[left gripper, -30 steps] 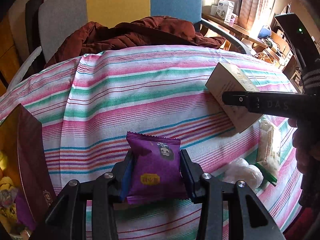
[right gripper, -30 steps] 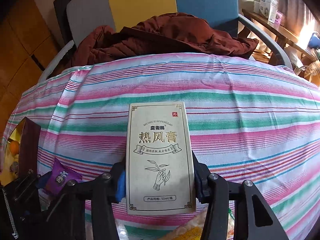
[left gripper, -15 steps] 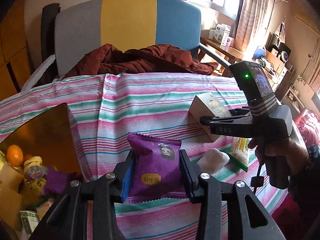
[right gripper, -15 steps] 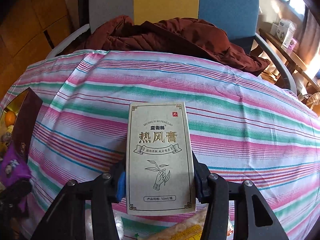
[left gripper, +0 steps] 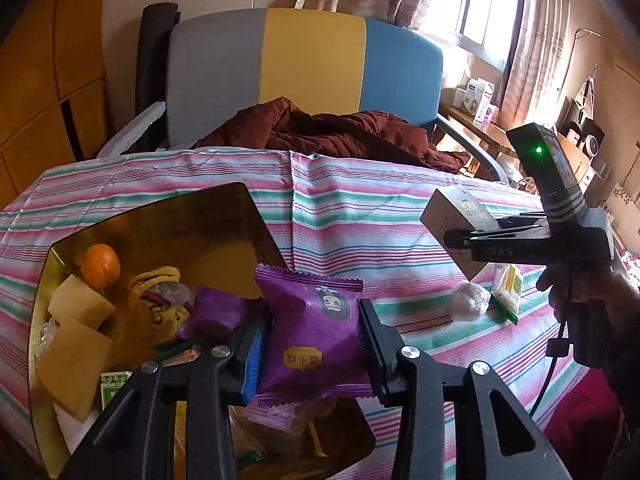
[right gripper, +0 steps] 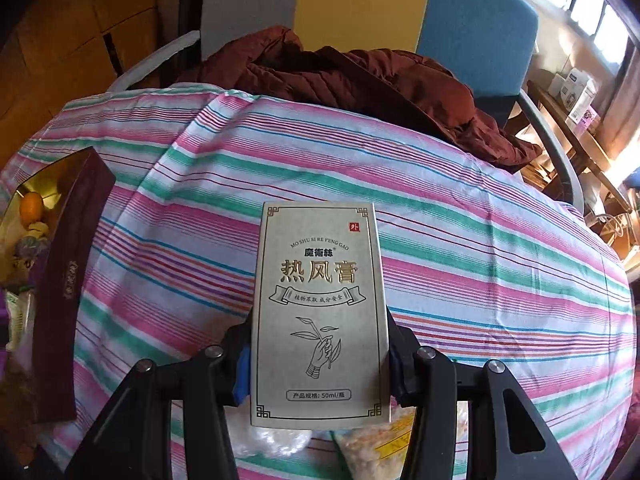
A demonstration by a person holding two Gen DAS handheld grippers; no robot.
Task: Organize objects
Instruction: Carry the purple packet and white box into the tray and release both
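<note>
My left gripper [left gripper: 312, 336] is shut on a purple snack packet [left gripper: 314, 330] and holds it above the right edge of an open gold-lined box [left gripper: 248, 208]. The box holds an orange [left gripper: 100, 266], another purple packet [left gripper: 216, 314] and several other items. My right gripper [right gripper: 320, 344] is shut on a tall beige carton with Chinese print [right gripper: 320, 312], held upright above the striped tablecloth [right gripper: 480, 264]. The right gripper and its carton [left gripper: 460, 220] also show at the right of the left wrist view. The box appears at the left in the right wrist view [right gripper: 72, 272].
A white crumpled wrapper [left gripper: 468, 306] and a yellow-green snack pack [left gripper: 506, 288] lie on the cloth below the right gripper. A brown jacket [left gripper: 332, 132] lies on a grey, yellow and blue chair [left gripper: 312, 56] behind the table. A cluttered side table [left gripper: 480, 120] stands at the right.
My left gripper has risen and moved left with the purple packet until it hangs over the open box. My right gripper has lifted the carton higher above the cloth.
</note>
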